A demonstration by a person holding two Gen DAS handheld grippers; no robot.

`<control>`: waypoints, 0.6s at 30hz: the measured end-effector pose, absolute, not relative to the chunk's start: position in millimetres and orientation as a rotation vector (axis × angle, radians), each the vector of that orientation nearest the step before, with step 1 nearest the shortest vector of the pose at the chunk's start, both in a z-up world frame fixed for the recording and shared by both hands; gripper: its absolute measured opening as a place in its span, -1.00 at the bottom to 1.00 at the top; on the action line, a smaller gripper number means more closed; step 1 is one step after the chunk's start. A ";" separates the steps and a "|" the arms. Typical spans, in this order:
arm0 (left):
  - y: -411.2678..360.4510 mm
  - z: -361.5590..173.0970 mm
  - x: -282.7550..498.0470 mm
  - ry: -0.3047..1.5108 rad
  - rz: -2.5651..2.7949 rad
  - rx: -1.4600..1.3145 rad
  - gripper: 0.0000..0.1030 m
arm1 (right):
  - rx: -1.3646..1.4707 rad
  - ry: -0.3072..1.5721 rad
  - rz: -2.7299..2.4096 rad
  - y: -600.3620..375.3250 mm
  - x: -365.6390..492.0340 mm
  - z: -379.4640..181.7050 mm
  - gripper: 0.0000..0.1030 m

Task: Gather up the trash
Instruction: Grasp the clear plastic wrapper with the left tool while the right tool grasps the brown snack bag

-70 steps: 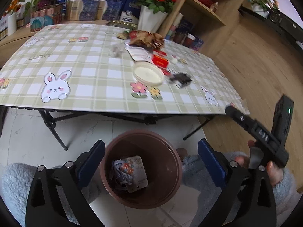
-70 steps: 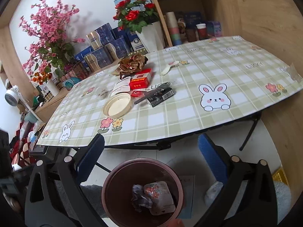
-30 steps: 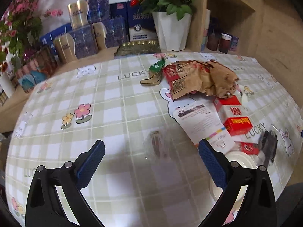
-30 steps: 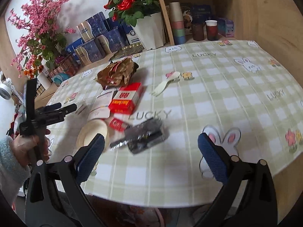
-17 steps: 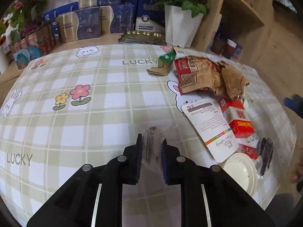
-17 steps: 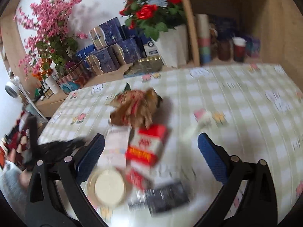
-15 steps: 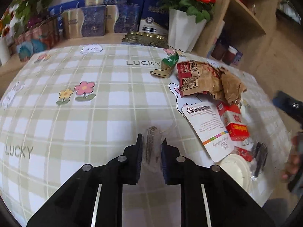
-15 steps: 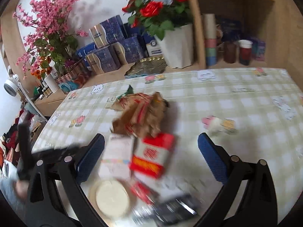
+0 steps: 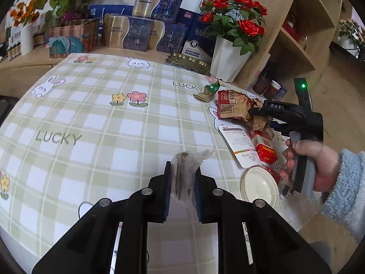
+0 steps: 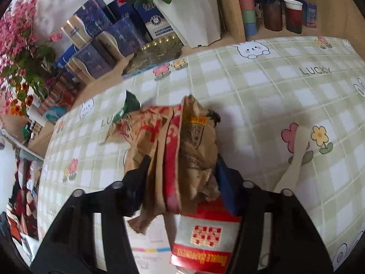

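Left claw [image 9: 182, 182] pinched a clear plastic wrapper [image 9: 189, 159] above the worktop [image 9: 91, 118]. Right claw [image 10: 182, 171] gripped the crumpled brown paper bag [image 10: 182, 141] mid-worktop. Cigarette packs [image 10: 205, 235], lid [image 9: 260, 187] and card [image 9: 239, 143] remained uncollected.

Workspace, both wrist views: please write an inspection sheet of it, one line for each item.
Surface: checked tablecloth with rabbits, flowers, "LUCKY".
Job's things: clear wrapper; brown bag; red box; white lid; label card; green wrapper.
Clutter: spoon.
Grippers: left gripper shut on clear wrapper; right gripper around brown bag.
Cables: nothing seen.
Surroundings: rose pot, boxes, shelf.
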State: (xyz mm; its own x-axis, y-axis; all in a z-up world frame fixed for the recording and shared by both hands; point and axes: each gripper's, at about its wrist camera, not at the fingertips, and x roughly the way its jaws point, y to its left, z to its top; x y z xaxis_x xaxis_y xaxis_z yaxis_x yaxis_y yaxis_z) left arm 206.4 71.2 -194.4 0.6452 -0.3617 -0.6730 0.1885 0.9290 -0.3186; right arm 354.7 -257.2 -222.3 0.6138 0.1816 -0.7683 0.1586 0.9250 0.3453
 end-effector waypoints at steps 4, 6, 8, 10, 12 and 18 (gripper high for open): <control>72.5 -192.5 193.4 0.804 -0.310 -0.240 -0.66 | 0.356 0.837 0.046 -253.3 333.9 -200.3 0.01; 71.9 -191.3 186.2 0.806 -0.297 -0.274 -0.66 | 0.302 0.813 0.055 -248.3 326.0 -189.1 0.00; 68.6 -189.7 176.0 0.805 -0.294 -0.306 -0.66 | 0.265 0.782 0.073 -243.3 313.5 -176.2 0.00; 65.2 -187.5 166.8 0.803 -0.299 -0.316 -0.66 | 0.253 0.758 0.086 -240.4 300.2 -167.4 0.00; 60.5 -182.9 154.7 0.802 -0.311 -0.309 -0.66 | 0.250 0.737 0.106 -237.7 284.3 -159.4 0.00; 53.7 -165.1 126.8 0.783 -0.328 -0.266 -0.66 | 0.289 0.702 0.177 -234.2 223.2 -146.0 0.00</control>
